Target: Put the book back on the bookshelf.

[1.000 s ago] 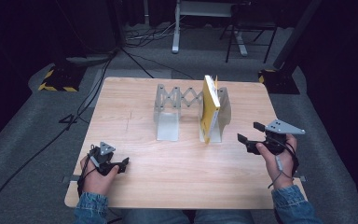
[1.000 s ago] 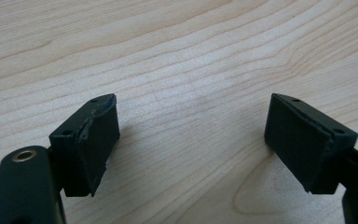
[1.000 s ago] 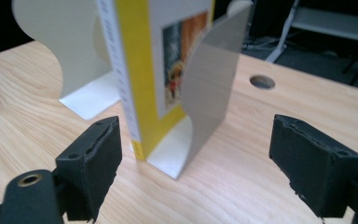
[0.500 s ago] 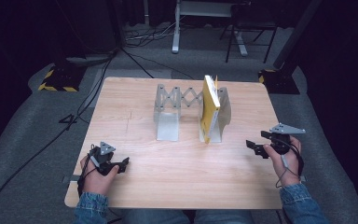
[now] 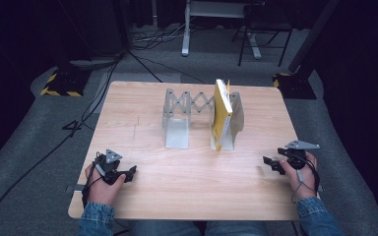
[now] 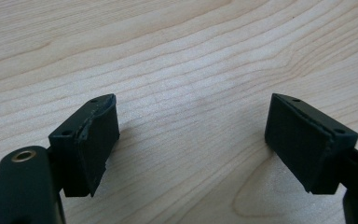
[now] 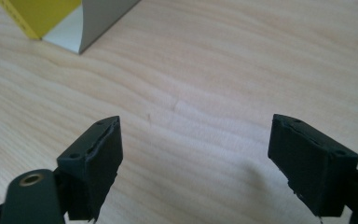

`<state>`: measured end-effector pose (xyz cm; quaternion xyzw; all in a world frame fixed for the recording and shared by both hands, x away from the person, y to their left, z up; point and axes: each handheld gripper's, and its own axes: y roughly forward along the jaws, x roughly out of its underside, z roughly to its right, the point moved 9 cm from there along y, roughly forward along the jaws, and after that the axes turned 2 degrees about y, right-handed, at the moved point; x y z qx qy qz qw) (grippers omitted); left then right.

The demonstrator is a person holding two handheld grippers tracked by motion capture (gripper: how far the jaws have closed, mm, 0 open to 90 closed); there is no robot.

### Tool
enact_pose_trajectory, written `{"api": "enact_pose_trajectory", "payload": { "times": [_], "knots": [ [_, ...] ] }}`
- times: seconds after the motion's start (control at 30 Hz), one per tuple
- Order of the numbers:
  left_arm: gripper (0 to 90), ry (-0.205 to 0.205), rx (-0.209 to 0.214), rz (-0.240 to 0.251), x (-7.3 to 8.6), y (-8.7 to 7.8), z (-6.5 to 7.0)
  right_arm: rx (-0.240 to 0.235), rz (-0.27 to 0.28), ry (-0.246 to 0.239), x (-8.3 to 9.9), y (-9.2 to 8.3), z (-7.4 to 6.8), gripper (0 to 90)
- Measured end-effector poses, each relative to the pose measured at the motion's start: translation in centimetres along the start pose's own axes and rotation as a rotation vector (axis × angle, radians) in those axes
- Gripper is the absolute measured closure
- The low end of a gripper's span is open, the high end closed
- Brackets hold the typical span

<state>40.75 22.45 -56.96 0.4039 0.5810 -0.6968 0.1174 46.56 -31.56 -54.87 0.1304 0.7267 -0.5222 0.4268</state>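
A grey metal expanding book rack (image 5: 178,118) stands at the middle of the wooden table (image 5: 192,196). A yellow book (image 5: 221,114) stands upright against the rack's right end plate (image 5: 235,120); its corner (image 7: 42,16) and that plate (image 7: 98,18) show at the top left of the right gripper view. My left gripper (image 5: 126,173) rests low over the table's front left, open, with bare wood between its pads (image 6: 93,140). At the front right edge my right gripper (image 5: 269,163) is open too, nothing between its pads (image 7: 98,161).
The rack's left end plate (image 5: 177,132) stands free, with an open slot between the two plates. Beyond the table lie cables (image 5: 142,59), a yellow-and-black striped base (image 5: 61,81) and stand legs (image 5: 216,29) on the grey floor.
My right gripper has drawn back and down from beside the book to the table's front right edge. The left gripper has not moved.
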Motion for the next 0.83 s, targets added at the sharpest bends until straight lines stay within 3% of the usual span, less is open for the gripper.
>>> {"api": "enact_pose_trajectory", "payload": {
  "times": [0.23, 0.4, 0.5, 0.83],
  "knots": [
    [18.1, 0.003, -0.001, 0.001, 0.0, 0.0, 0.0, 0.008, -0.013, -0.007, 1.6, 0.3, 0.0, 17.5],
    [18.1, 0.0, 0.0, 0.002, 0.0, 0.1, 0.1, 0.027, -0.035, -0.067, 1.8, 0.4, -0.1, 14.2],
    [18.1, 0.0, 0.0, 0.002, -0.1, 0.1, 0.1, 0.039, -0.047, -0.064, 1.7, 0.8, -0.3, 8.7],
    [18.2, 0.003, -0.001, 0.001, 0.0, 0.0, 0.1, 0.039, -0.049, -0.064, 1.7, 0.8, -0.3, 8.4]
  ]
}}
